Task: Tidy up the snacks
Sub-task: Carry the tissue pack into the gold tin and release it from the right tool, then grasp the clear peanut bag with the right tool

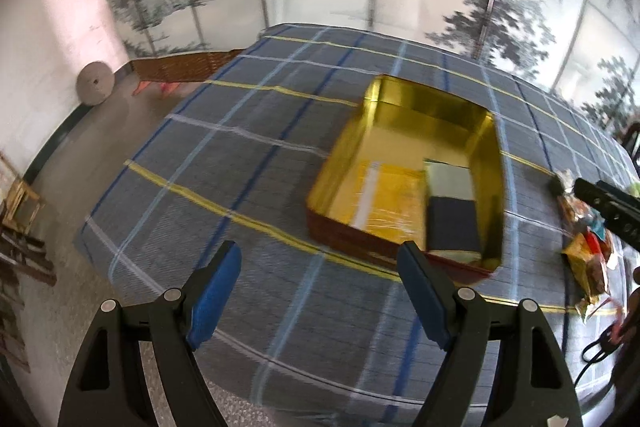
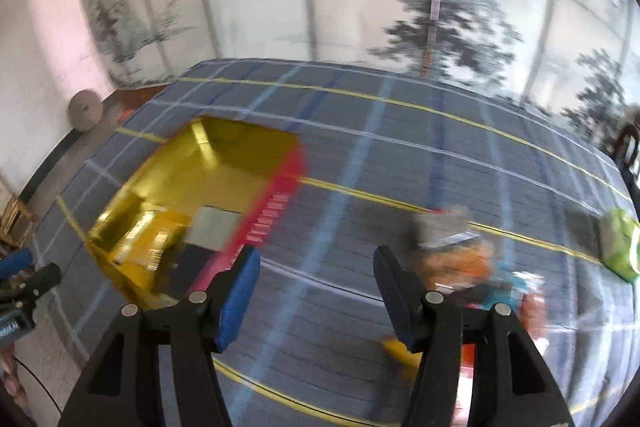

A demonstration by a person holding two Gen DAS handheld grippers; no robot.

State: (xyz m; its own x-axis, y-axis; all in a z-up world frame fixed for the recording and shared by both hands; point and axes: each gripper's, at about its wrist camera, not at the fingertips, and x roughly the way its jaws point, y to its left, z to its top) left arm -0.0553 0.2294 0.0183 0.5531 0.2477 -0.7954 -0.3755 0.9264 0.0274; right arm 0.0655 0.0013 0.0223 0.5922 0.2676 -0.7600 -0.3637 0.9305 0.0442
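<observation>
Several packets already lie in the gold tin (image 1: 400, 155) at centre frame, while a snack pile (image 2: 472, 267) waits at lower right of the right view. Both the left gripper (image 1: 320, 291) and right gripper (image 2: 316, 291) gape empty, so most sorting remains.

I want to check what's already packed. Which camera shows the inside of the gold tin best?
The left wrist view: the gold tin is fairly sharp, with packets visible inside. In the right wrist view it is badly blurred.
</observation>
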